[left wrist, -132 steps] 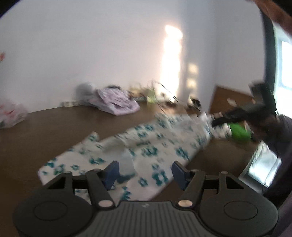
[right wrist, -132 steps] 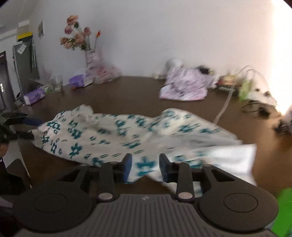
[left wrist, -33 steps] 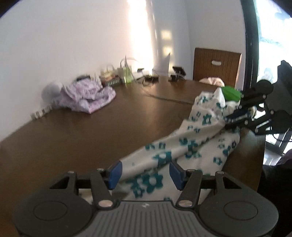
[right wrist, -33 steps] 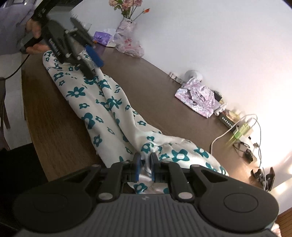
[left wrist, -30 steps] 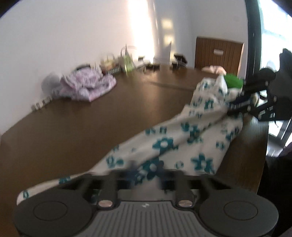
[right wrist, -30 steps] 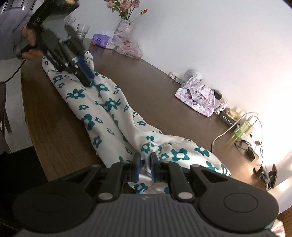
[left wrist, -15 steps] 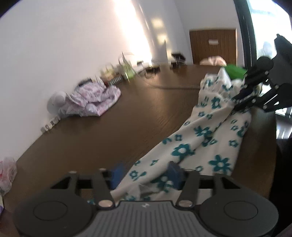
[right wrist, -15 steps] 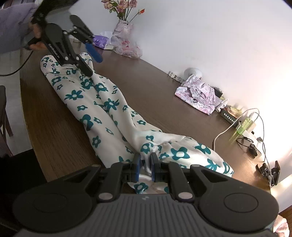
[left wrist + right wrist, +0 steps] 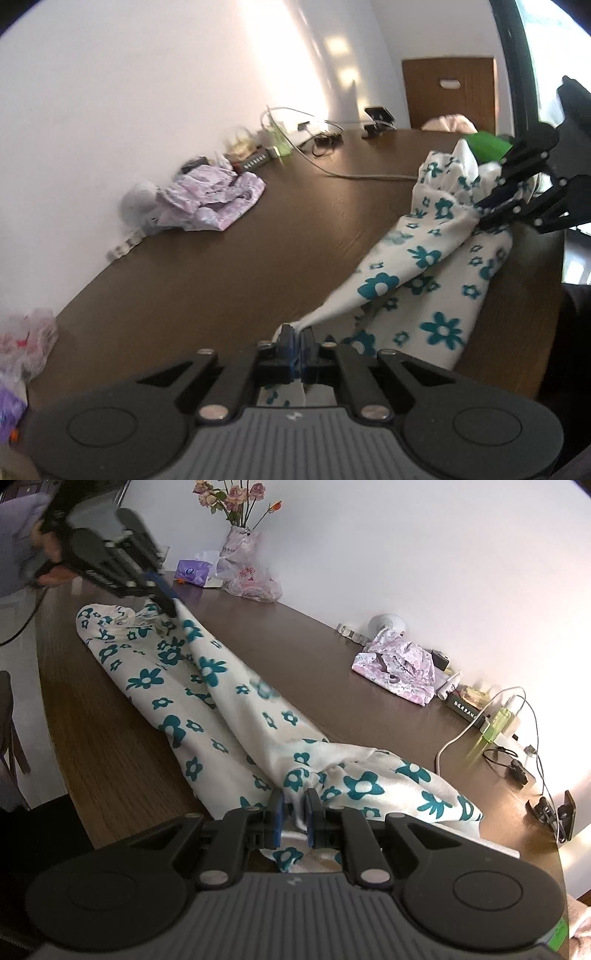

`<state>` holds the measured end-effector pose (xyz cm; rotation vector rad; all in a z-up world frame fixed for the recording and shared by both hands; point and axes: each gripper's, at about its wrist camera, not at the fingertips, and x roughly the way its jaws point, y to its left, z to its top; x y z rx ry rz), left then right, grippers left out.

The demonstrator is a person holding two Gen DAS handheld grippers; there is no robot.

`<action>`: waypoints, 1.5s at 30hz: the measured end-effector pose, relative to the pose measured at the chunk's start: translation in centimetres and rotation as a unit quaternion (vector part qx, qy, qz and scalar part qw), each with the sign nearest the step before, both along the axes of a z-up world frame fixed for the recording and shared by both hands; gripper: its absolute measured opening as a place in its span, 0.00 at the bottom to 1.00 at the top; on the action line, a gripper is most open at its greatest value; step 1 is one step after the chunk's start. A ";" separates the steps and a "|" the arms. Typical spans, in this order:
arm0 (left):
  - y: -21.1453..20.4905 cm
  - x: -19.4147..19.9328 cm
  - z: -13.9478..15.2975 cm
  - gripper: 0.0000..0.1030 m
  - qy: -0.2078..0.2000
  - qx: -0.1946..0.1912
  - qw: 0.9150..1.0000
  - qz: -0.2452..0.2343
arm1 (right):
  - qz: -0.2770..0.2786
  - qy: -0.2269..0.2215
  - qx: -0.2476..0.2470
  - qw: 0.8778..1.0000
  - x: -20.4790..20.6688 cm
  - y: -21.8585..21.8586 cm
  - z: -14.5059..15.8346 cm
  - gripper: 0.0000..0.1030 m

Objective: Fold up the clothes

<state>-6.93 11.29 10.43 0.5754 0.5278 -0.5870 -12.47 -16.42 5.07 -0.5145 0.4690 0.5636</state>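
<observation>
Your left gripper (image 9: 297, 341) is pressed together on a pinch of the floral garment (image 9: 424, 273), its blue-padded fingers (image 9: 286, 341) nipping a bunched white edge at one end; your right gripper (image 9: 293, 812) is likewise closed on the garment (image 9: 221, 709) at the other end, cloth gathered between its fingers (image 9: 275, 814); the garment, white with teal flowers, lies lengthwise along the near edge of the brown table (image 9: 221, 258), stretched between your two tools, its upper layer drawn into a taut ridge from one pinch to the other; in the left wrist view, your right gripper (image 9: 495, 210) shows at the far end of the cloth, with something bright green (image 9: 485, 146) just behind it; in the right wrist view, your left gripper (image 9: 168, 603) shows at the far end, held in your hand (image 9: 50, 561); on the far side of the table (image 9: 332, 664), near the wall: a crumpled lilac garment (image 9: 397, 670), a small white round object (image 9: 386, 622) beside it, a white cable (image 9: 472, 727) and a black cable (image 9: 511, 762); at the table's left end in that view: a vase of flowers (image 9: 236, 535), a pink-printed plastic bag (image 9: 251, 578) and a purple tissue pack (image 9: 194, 570); a wooden chair back (image 9: 448, 96) stands beyond the table in the left wrist view.
</observation>
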 end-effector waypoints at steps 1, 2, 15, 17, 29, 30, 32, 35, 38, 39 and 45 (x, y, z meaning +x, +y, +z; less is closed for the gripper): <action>0.3 -0.4 -0.4 0.02 0.001 -0.004 1.000 0.012 | -0.001 0.000 0.001 1.000 0.1 0.0 0.0 0.10; 0.5 -0.8 -0.8 0.02 0.002 -0.008 1.000 0.025 | -0.001 -0.001 0.001 1.000 0.1 0.0 -0.1 0.10; 3.3 -2.5 -4.2 0.06 0.014 -0.083 0.985 0.149 | -0.013 -0.010 -0.001 1.000 -0.5 0.3 -0.4 0.11; 3.6 -2.7 -3.8 0.07 0.023 -0.093 0.985 0.146 | -0.014 -0.009 0.001 1.000 -0.5 0.2 -0.4 0.10; 0.8 -1.2 -2.0 0.23 0.033 -0.235 0.960 0.146 | -0.027 -0.007 0.010 1.000 -0.6 0.3 -0.5 0.10; 0.2 -0.8 -2.8 0.23 0.040 -0.231 0.960 0.155 | -0.028 -0.009 0.009 1.000 -0.7 0.3 -0.5 0.11; 0.1 -0.6 -4.2 0.24 0.051 -0.236 0.954 0.180 | -0.030 -0.012 0.009 0.999 -0.7 0.4 -0.7 0.11; 0.3 -0.7 -5.5 0.25 0.057 -0.250 0.945 0.201 | -0.031 -0.014 0.014 0.999 -0.7 0.3 -0.8 0.11; 0.4 -0.7 -6.0 0.26 0.048 -0.244 0.947 0.204 | -0.032 -0.015 0.018 0.999 -0.7 0.3 -0.9 0.11; 0.2 -0.8 -6.1 0.26 0.043 -0.242 0.948 0.203 | -0.033 -0.015 0.019 0.999 -0.7 0.3 -0.9 0.11; 0.0 -0.8 -6.5 0.31 0.039 -0.245 0.948 0.198 | -0.034 -0.011 0.021 0.999 -0.7 0.2 -0.8 0.11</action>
